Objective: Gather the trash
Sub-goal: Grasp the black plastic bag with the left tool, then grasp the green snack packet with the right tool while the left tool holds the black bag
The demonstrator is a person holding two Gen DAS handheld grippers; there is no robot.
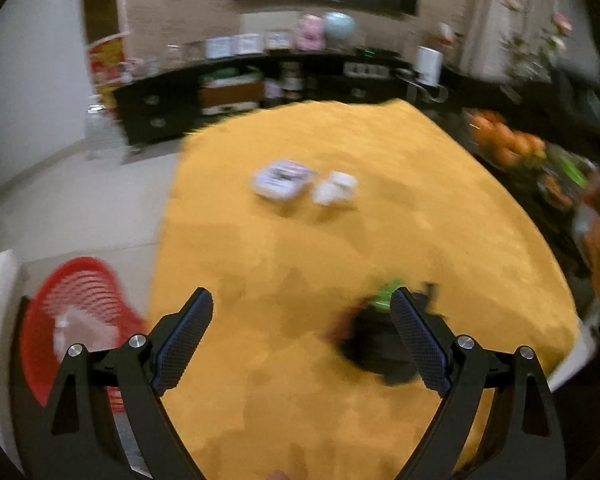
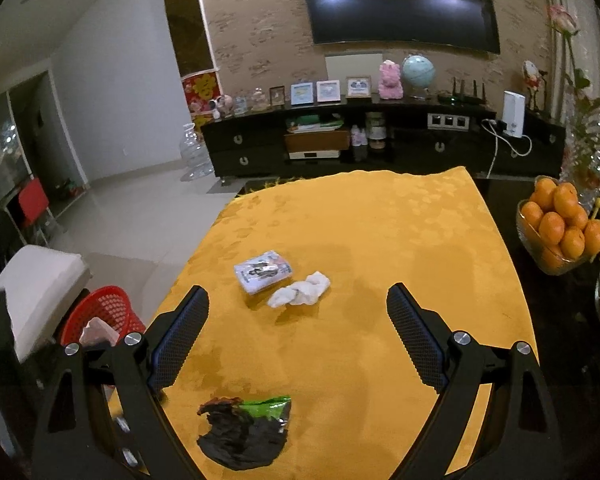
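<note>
One wrapper (image 2: 246, 434), long axis seemingly crosswise.

bowl of oranges (image 2: 556, 228) at the right edge — globe (image 2: 418, 72) below the tv (image 2: 400, 4).

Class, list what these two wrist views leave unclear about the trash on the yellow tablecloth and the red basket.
- Crumpled black-and-green wrapper: left wrist view, motion-blurred and partly behind a gripper finger.
- Small printed packet: print too small in the right wrist view, blurred in the left.
- Red mesh basket: contents mostly hidden by its wall and the right gripper's frame.
</note>
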